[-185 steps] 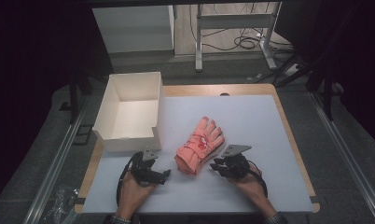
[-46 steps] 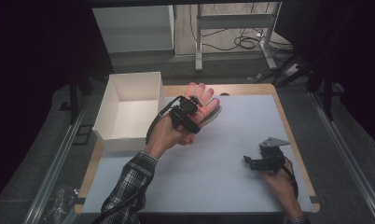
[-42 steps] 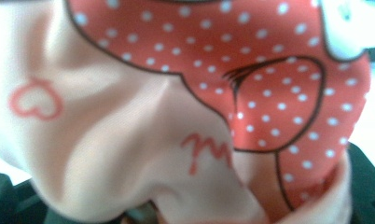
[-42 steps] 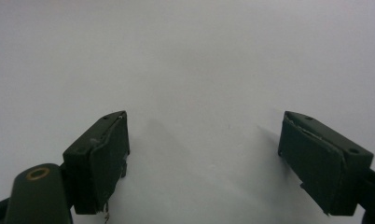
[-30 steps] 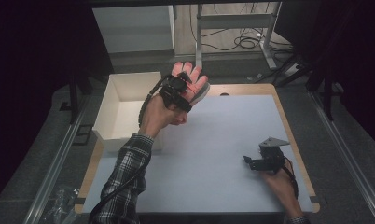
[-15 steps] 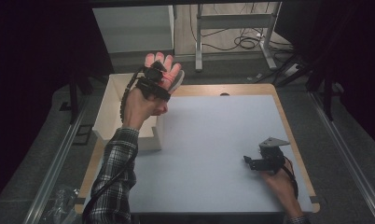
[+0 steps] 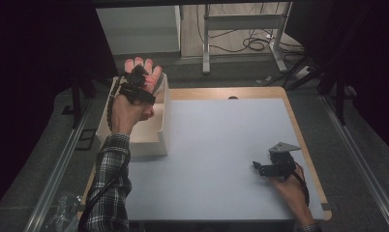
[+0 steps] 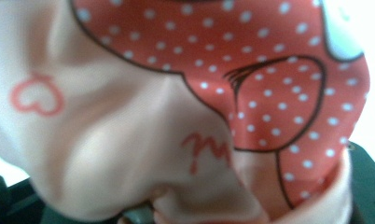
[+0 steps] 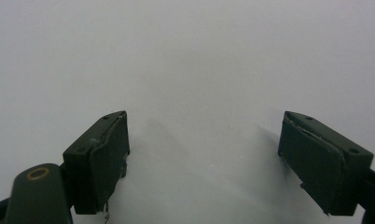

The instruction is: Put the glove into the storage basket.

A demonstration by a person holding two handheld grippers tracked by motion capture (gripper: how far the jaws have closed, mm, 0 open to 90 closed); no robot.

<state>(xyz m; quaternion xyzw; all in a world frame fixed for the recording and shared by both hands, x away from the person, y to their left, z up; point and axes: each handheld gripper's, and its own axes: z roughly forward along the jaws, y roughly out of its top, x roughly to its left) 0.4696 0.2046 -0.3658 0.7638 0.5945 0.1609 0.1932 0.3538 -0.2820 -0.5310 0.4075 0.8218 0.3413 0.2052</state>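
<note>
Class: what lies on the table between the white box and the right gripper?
Nothing: bare grey tabletop separates white cardboard box from right gripper, in the high view.

A wooden table (image 7: 299,130) with a pale blue-grey mat (image 7: 221,145) over most of its top stands on a dark floor, and a small dark notch (image 7: 232,97) sits at the middle of its far edge. Behind it are a white cabinet (image 7: 139,29) at the left and a metal frame with 2 upright legs (image 7: 241,24) at the right, with black cables (image 7: 253,43) looped on the floor between those legs. A grey metal rail (image 7: 57,183) runs along the table's left side, with crumpled clear plastic (image 7: 62,215) beside its near end.
</note>
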